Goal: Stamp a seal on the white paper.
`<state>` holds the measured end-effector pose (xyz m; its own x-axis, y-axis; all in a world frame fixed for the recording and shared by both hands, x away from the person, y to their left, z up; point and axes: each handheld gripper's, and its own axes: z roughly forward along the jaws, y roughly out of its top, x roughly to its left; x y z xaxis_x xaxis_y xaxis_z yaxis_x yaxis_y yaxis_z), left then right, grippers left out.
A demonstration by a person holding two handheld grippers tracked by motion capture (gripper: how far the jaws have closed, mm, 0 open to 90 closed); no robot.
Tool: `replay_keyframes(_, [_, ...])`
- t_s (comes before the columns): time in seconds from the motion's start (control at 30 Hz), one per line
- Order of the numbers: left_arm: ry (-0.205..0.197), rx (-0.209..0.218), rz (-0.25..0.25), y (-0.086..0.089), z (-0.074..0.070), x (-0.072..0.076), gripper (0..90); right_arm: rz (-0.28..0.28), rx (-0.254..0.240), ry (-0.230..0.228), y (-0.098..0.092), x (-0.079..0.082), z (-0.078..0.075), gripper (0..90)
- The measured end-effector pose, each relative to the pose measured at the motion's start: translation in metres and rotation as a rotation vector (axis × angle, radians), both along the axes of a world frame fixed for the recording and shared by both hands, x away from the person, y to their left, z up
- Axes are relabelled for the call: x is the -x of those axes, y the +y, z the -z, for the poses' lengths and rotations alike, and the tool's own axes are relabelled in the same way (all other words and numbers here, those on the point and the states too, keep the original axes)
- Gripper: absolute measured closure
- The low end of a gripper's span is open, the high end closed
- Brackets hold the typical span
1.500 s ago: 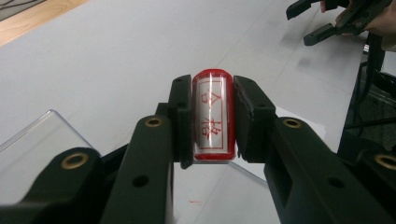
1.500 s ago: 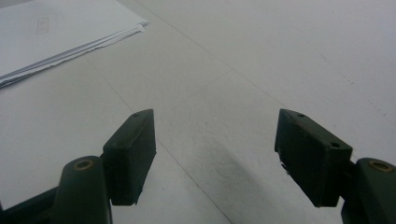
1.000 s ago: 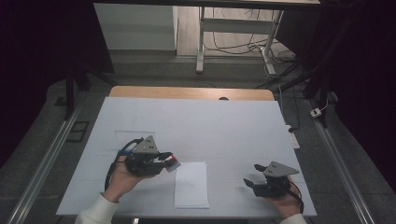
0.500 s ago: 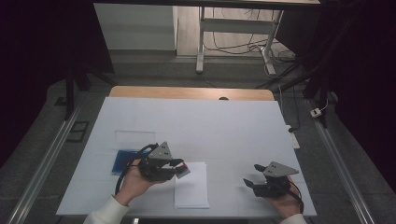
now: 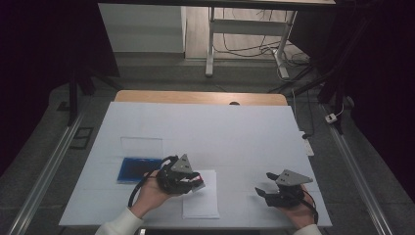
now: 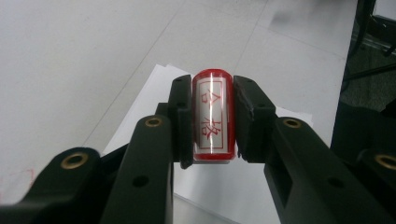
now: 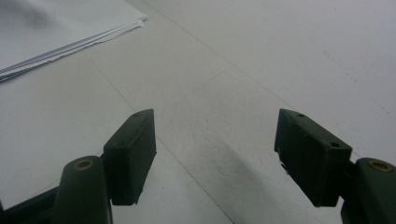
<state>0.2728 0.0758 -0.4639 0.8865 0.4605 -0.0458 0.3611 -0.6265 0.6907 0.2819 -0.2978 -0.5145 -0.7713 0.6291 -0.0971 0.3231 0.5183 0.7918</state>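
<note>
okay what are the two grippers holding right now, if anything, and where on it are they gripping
The left gripper holds a red stamp, clamped by its two long sides. The right gripper holds nothing; its jaws stand open over the table.

Stamp [image 6: 213,115] red, white label with red characters (glossy); paper [image 5: 201,205] white; tray [image 5: 138,169] blue; tongs black.
</note>
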Motion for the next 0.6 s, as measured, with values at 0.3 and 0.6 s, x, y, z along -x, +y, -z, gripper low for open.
replay_keyframes(0.3, [0.008,-0.040,-0.001,-0.009,0.007,-0.002,70.3,-0.001,0.001,0.001,0.000,0.000,0.000,28.8])
replay_keyframes(0.6, [0.017,-0.077,-0.002,-0.015,0.014,-0.005,70.3,-0.002,0.005,0.001,0.000,0.000,0.000,28.9])
